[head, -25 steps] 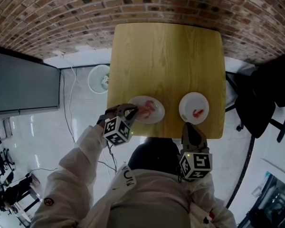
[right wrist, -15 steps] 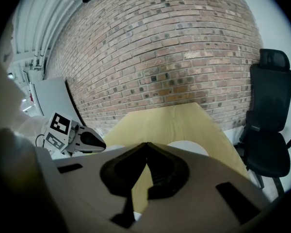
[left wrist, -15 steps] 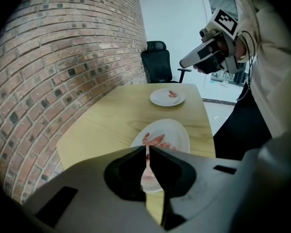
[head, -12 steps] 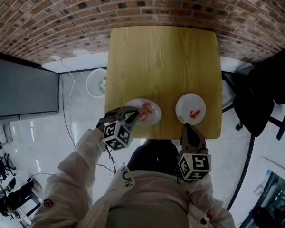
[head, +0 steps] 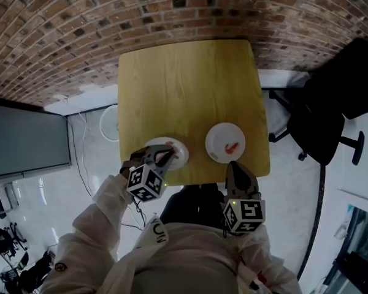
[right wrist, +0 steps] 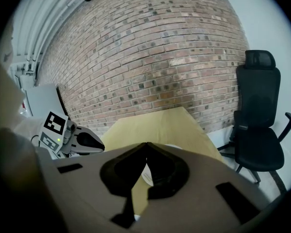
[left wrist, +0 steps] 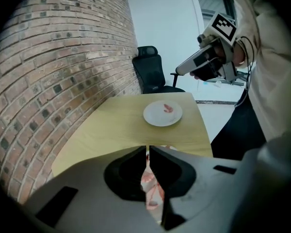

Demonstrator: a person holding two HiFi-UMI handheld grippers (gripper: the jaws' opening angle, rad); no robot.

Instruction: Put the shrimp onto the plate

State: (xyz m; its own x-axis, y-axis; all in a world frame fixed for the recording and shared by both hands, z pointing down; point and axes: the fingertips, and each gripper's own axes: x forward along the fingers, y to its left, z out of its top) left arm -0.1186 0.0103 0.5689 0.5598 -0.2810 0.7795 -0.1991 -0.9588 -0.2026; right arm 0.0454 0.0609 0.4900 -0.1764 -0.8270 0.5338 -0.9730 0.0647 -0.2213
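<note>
- Landmark: the plate (head: 219,134), white, on the right part of the tabletop (head: 184,84) near its front edge. A lone shrimp (head: 232,147) already lies on it, a little off its middle.
- Left of the plate, along the same front edge, sits a second plate (head: 180,150) — judged to be the supply dish.
- Left hand-held gripper (left wrist: 149,149) hangs over that second plate, well left of the plate. Its jaws are drawn narrow, pinching a pink shrimp (left wrist: 150,186) in the slit between them.
- Whether more shrimp lie on the second plate cannot be told; the gripper body covers most of it.
- Right hand-held gripper (right wrist: 146,145) sits on the near side of the plate, back off the tabletop's edge. Its jaws meet tip to tip with nothing between them.
- Progress, as judged: one shrimp delivered, one gripped but not yet across.
- Left to do: carry it rightward to the plate, lower, release — then check for any remaining.
</note>
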